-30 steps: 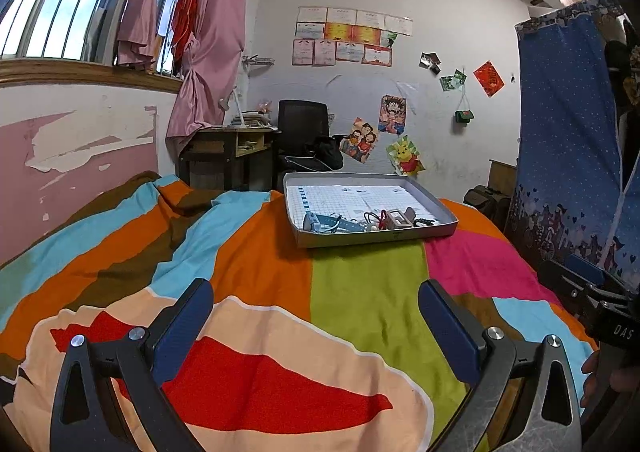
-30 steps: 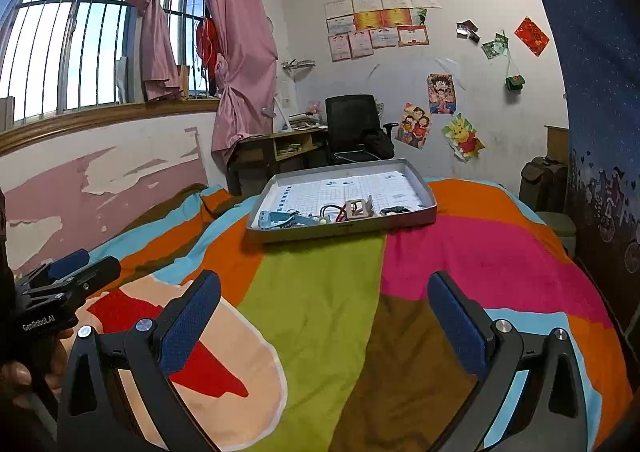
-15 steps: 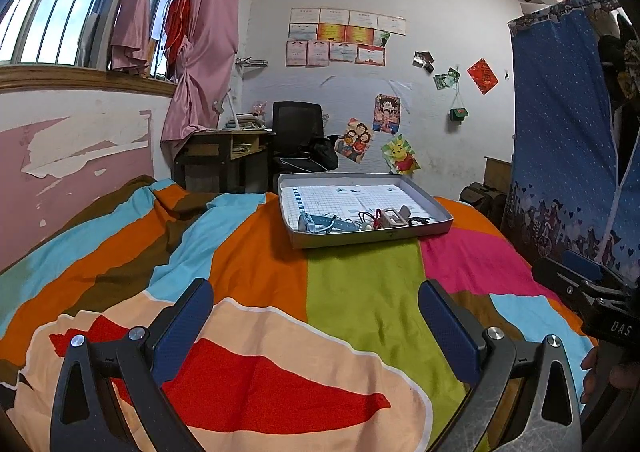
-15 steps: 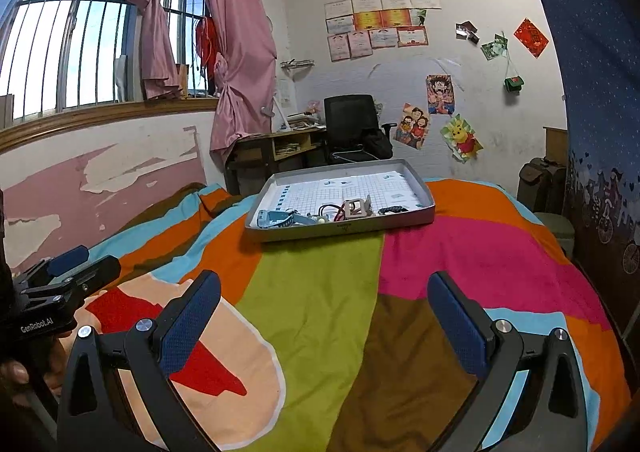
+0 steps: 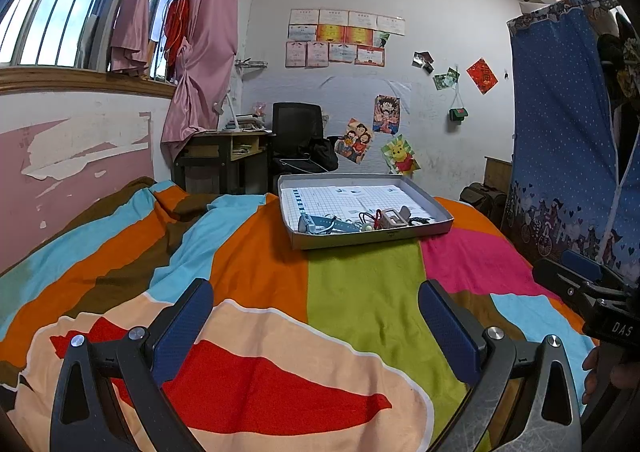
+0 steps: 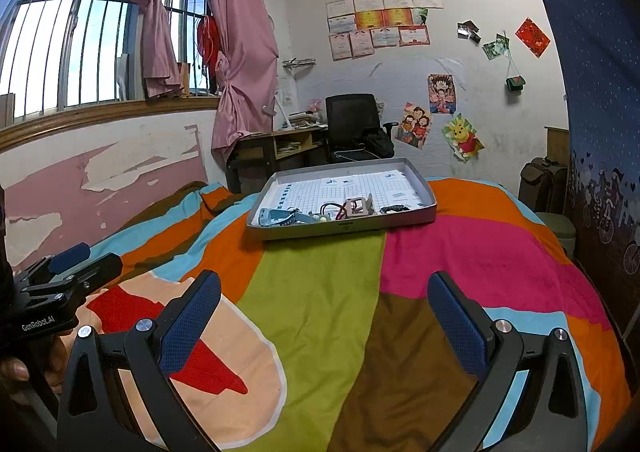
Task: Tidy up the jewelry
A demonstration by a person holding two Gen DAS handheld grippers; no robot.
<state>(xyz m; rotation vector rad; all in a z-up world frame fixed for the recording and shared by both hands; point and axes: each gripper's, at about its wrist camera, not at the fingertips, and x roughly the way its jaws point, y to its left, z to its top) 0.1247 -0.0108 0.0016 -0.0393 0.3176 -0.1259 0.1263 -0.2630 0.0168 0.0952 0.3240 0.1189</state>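
A grey shallow tray (image 5: 436, 226) (image 6: 429, 208) lined with grid paper lies on the bed's far half. Along its near edge lie small items: a light-blue strap (image 5: 320, 224) (image 6: 280, 217), red cords (image 5: 370, 217) (image 6: 334, 209), a small pinkish box (image 5: 392, 218) (image 6: 358, 208) and a dark bracelet (image 6: 394, 209). My left gripper (image 5: 316, 326) is open and empty, low over the bedspread well short of the tray. My right gripper (image 6: 324, 320) is open and empty too, beside it to the right. Each gripper shows at the edge of the other's view.
A multicoloured striped bedspread (image 5: 360, 292) (image 6: 320, 292) covers the bed. A pink peeling wall and barred window with pink curtains (image 6: 240, 52) run along the left. A desk and black chair (image 5: 298, 132) stand behind the bed. A blue fabric wardrobe (image 5: 568, 132) stands at the right.
Both grippers have drifted slightly forward toward the tray, which looks a little nearer. Both stay open and empty.
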